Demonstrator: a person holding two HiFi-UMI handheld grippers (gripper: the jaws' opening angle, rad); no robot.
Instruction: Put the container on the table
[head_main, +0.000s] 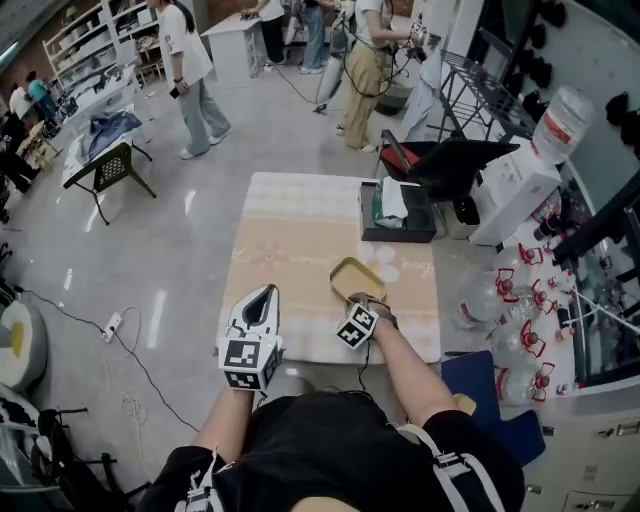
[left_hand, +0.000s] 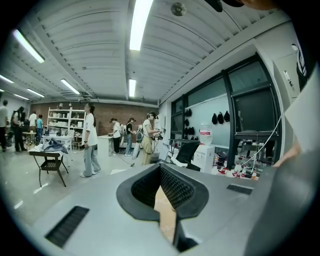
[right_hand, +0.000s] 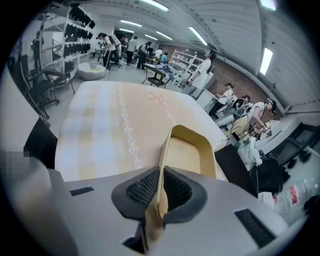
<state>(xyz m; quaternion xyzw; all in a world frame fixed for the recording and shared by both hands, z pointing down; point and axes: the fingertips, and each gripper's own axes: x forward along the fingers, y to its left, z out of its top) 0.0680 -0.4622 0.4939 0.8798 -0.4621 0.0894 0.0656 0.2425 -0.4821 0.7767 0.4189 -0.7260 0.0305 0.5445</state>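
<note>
A shallow yellow container (head_main: 357, 277) hangs low over the right front part of the table (head_main: 290, 240), which is covered in a beige patterned cloth. My right gripper (head_main: 360, 298) is shut on its near rim. In the right gripper view the container (right_hand: 192, 155) stands tilted ahead of the right gripper (right_hand: 161, 187), its thin rim pinched between the pads and the table (right_hand: 110, 125) beneath. My left gripper (head_main: 264, 292) hovers over the table's front left edge. In the left gripper view the left gripper (left_hand: 161, 170) is shut with nothing in it.
A black tray with a white cloth (head_main: 397, 212) sits at the table's far right corner. A black chair (head_main: 450, 160) and a white box (head_main: 515, 190) stand beyond it. Several bottles (head_main: 510, 300) crowd the floor at right. People stand far back.
</note>
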